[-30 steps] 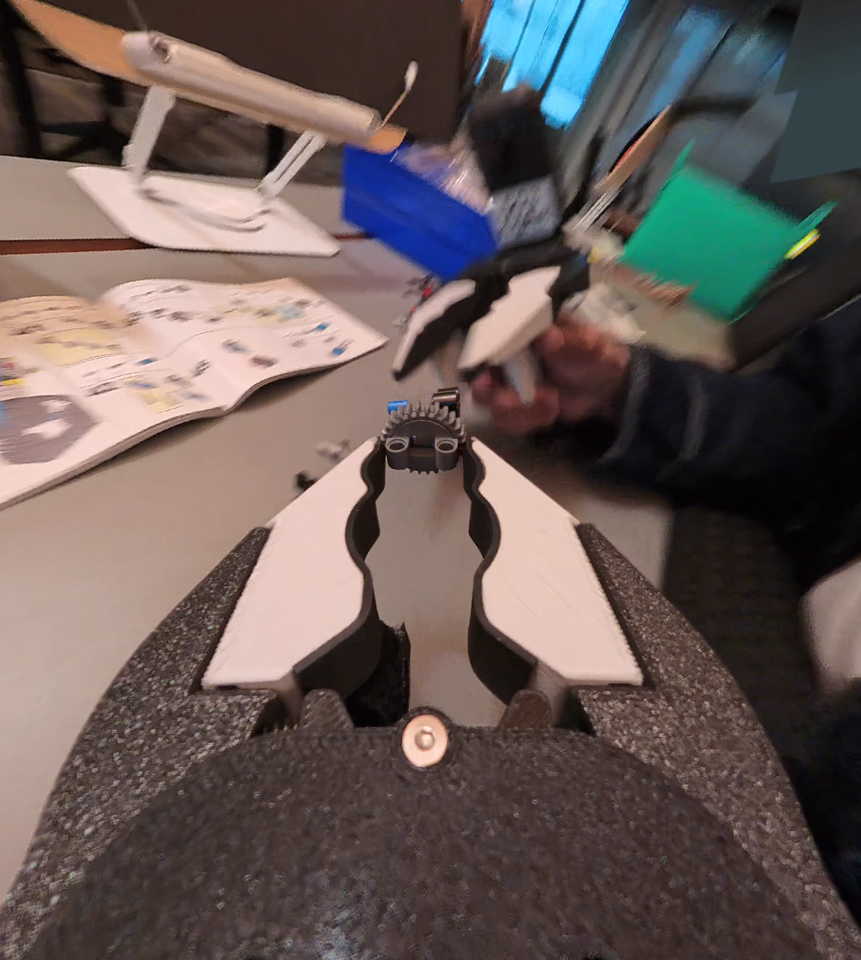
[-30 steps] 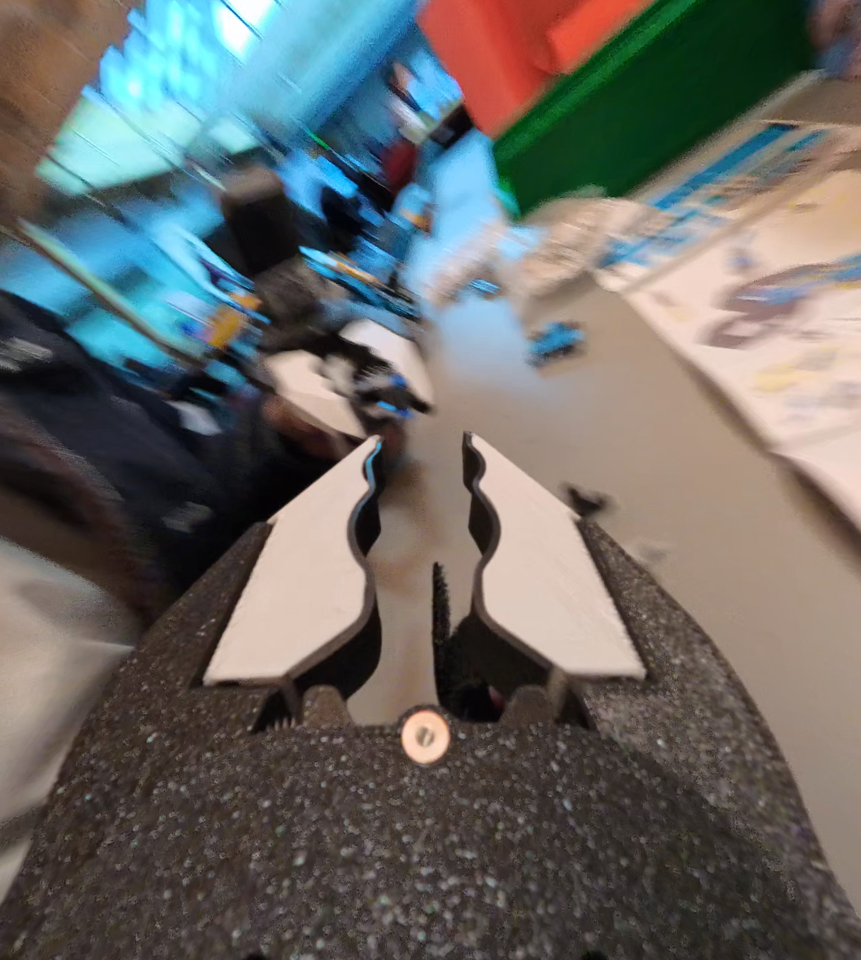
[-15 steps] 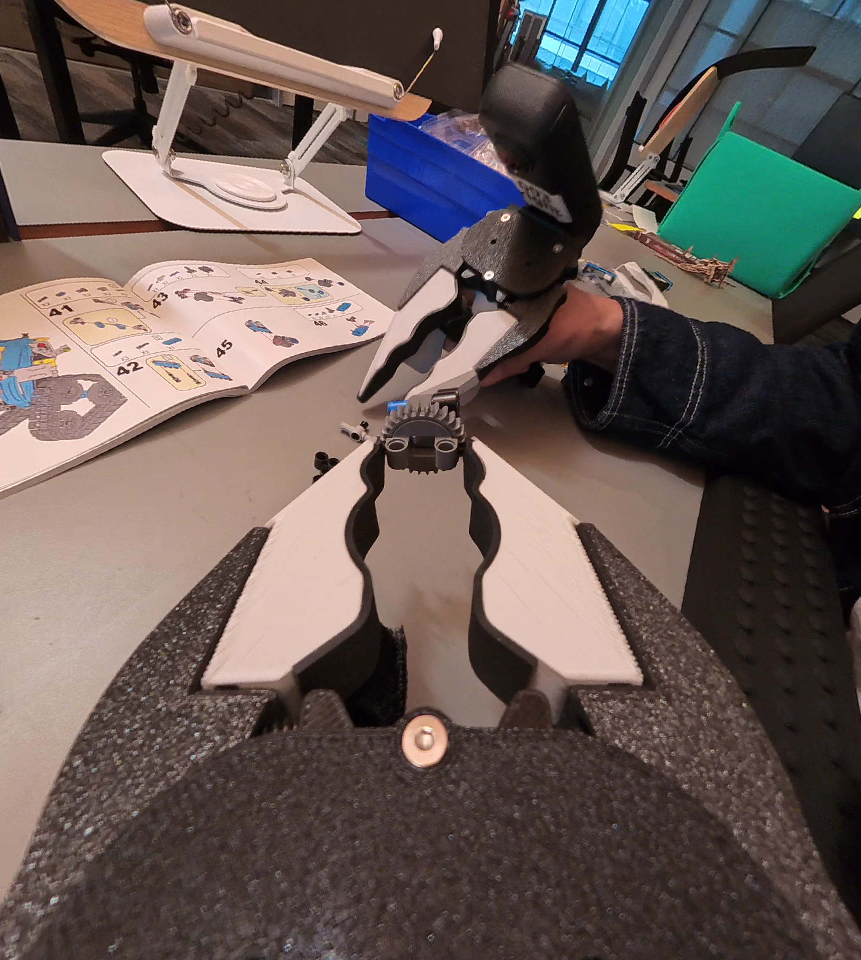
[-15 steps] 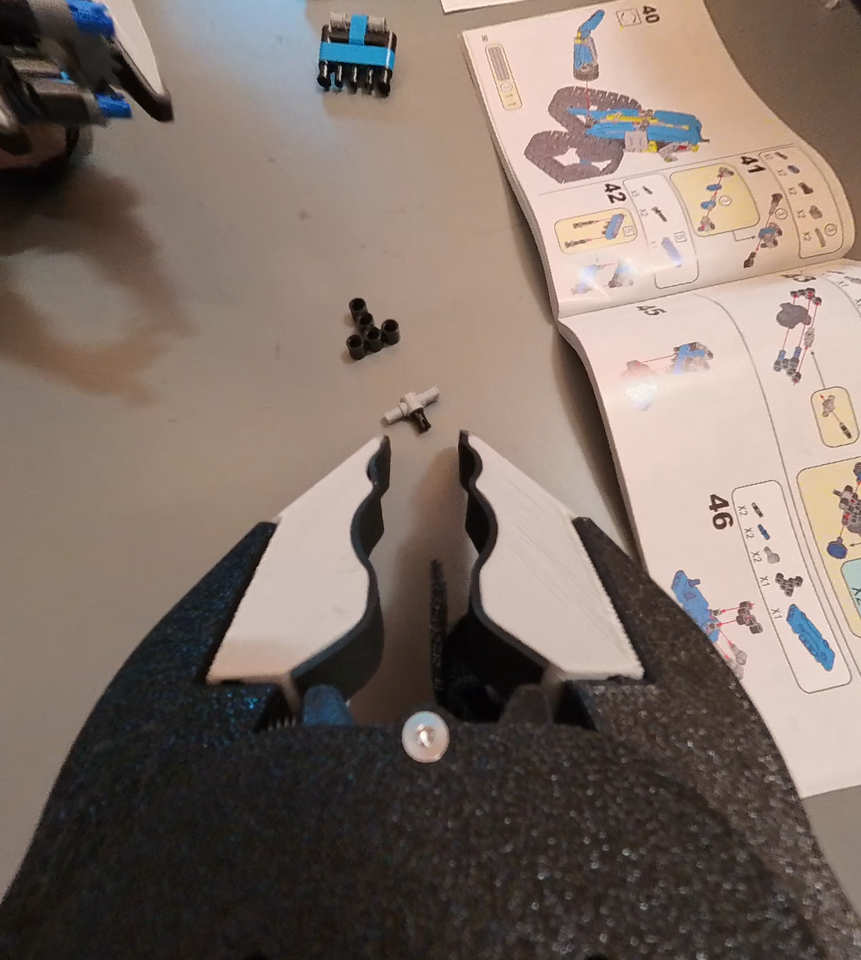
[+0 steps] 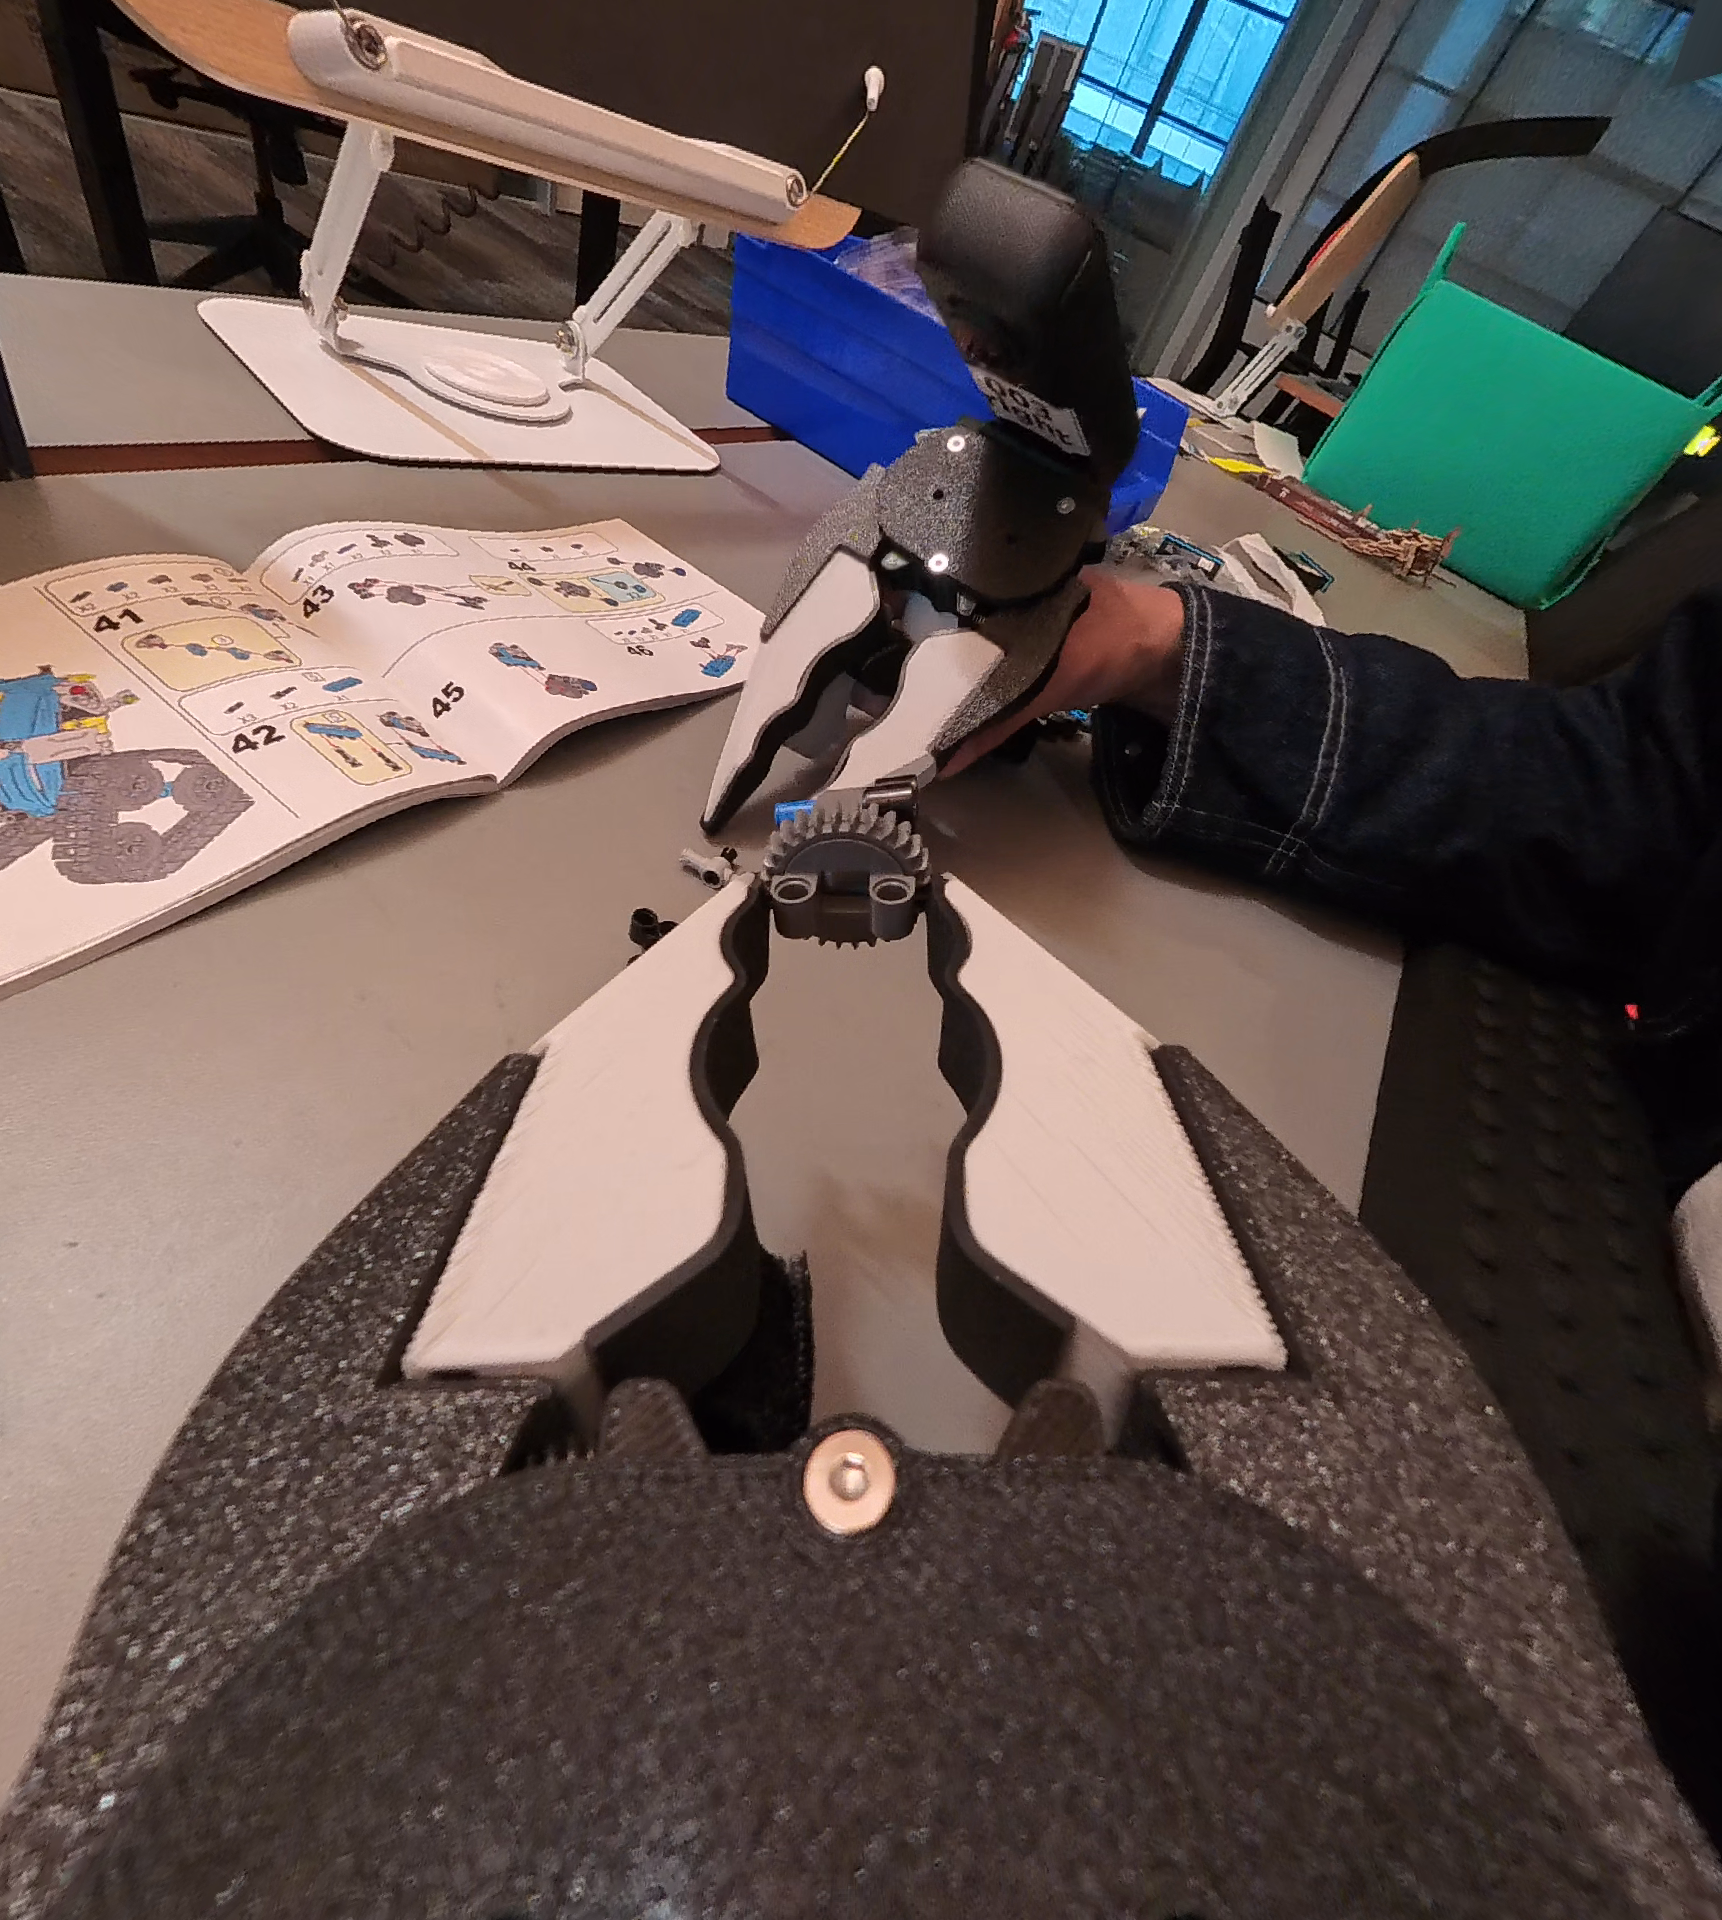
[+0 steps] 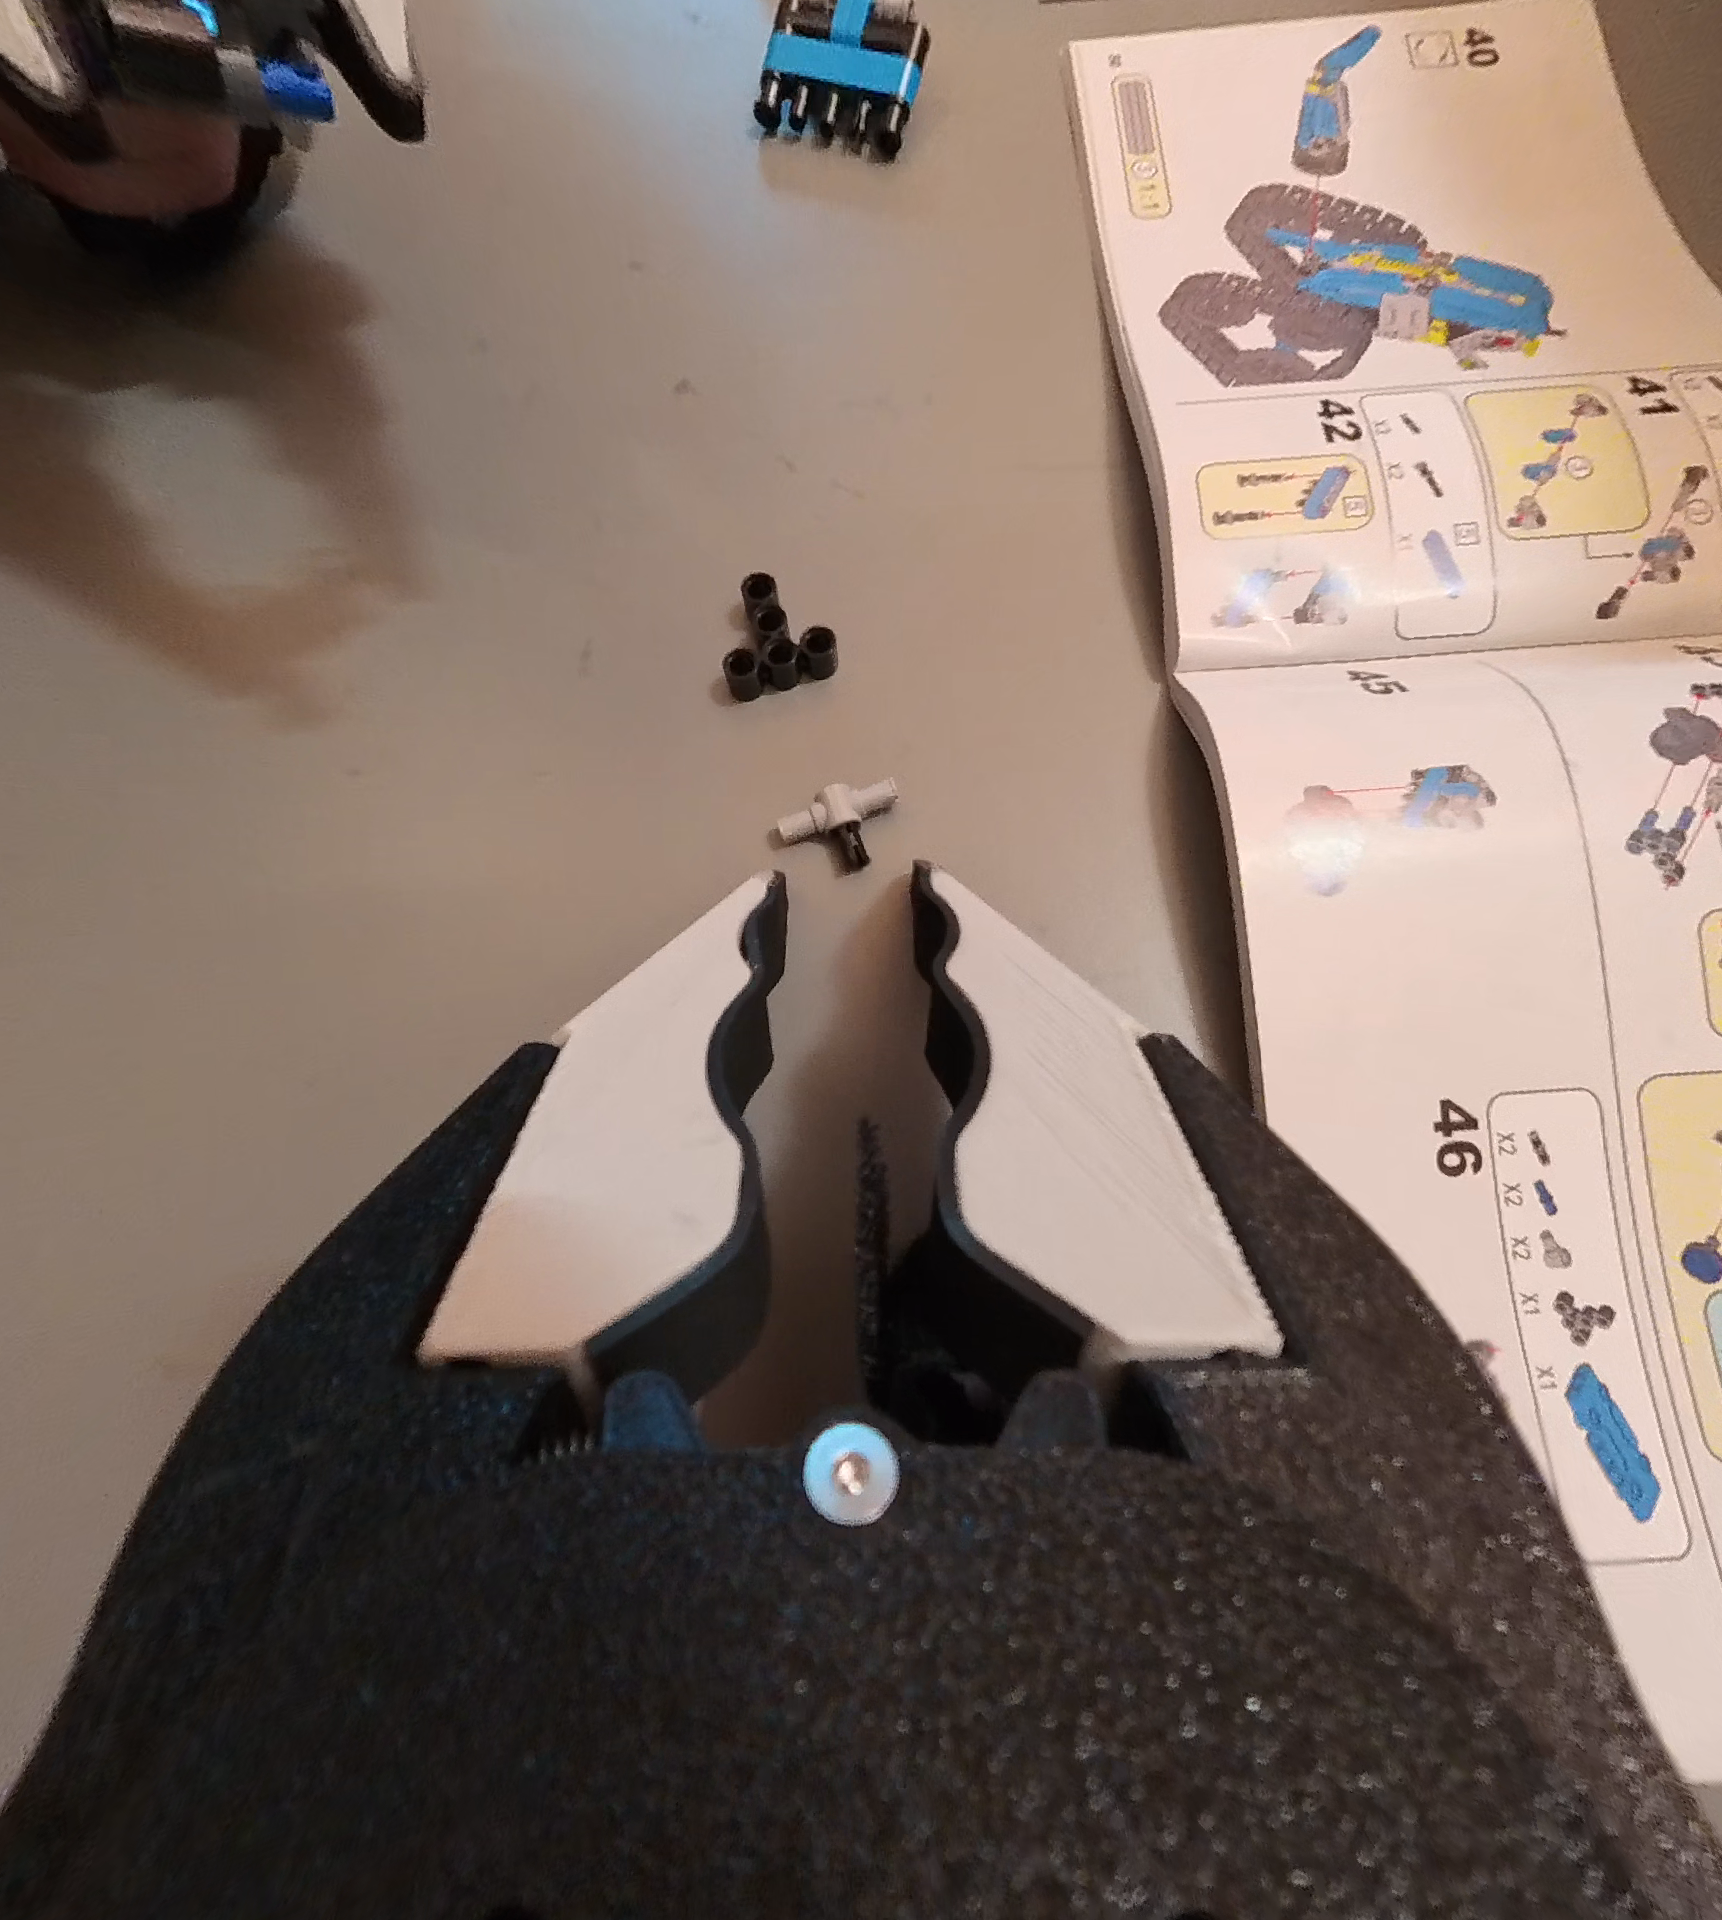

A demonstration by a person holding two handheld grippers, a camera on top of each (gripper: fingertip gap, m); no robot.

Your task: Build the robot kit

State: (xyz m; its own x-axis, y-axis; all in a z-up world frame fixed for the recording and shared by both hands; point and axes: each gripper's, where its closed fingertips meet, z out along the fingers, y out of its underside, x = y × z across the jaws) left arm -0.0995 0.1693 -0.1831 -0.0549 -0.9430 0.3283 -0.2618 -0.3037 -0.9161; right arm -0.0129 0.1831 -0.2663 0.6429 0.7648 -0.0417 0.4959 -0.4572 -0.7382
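Your left gripper [image 5: 844, 902] is clamped on a grey gear assembly [image 5: 844, 878], held above the grey table [image 5: 213, 1091]. Your right gripper [image 6: 849, 878] points steeply down with its jaws parted and empty; the small grey pin piece [image 6: 836, 816] lies just beyond its tips, long axis crosswise. Farther on sit a black connector [image 6: 779, 649] and a blue-and-black block [image 6: 839, 78], with the open booklet [image 6: 1459, 623] to the right.
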